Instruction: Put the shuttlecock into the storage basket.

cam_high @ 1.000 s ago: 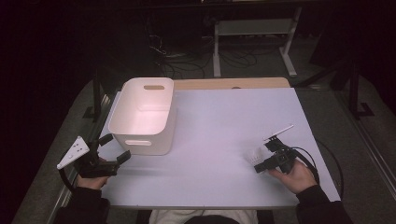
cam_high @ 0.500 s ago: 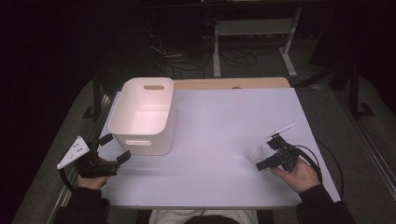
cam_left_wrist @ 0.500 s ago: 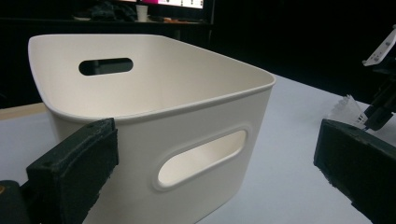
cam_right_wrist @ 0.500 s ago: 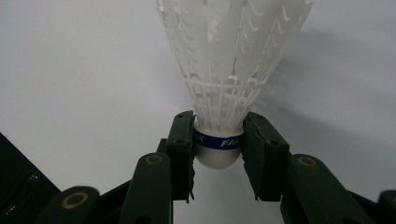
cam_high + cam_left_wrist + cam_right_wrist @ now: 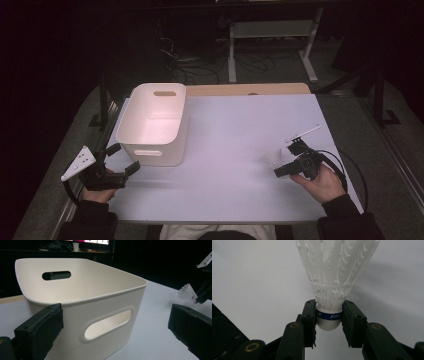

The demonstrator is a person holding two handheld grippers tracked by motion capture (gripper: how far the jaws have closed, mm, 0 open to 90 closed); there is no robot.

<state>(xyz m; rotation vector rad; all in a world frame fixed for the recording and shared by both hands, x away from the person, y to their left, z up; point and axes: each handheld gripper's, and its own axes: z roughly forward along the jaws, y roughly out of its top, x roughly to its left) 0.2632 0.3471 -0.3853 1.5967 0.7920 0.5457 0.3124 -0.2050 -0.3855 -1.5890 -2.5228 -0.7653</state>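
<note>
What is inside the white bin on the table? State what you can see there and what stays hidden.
The white bin shows bare inner walls and floor in the high view, with no object. Its near wall covers the inner foot of that wall.

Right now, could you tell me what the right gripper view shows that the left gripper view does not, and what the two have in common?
Right gripper view alone: the right gripper shut on the shuttlecock at its rounded base, whose blue band carries white lettering, feathers pointing away from the camera.

Left gripper view alone: the white bin with its slot handles, framed by the left gripper with jaws wide apart, and a dark room behind.

Shared: the shuttlecock, small at the right edge in the left gripper view, and the white table.
</note>
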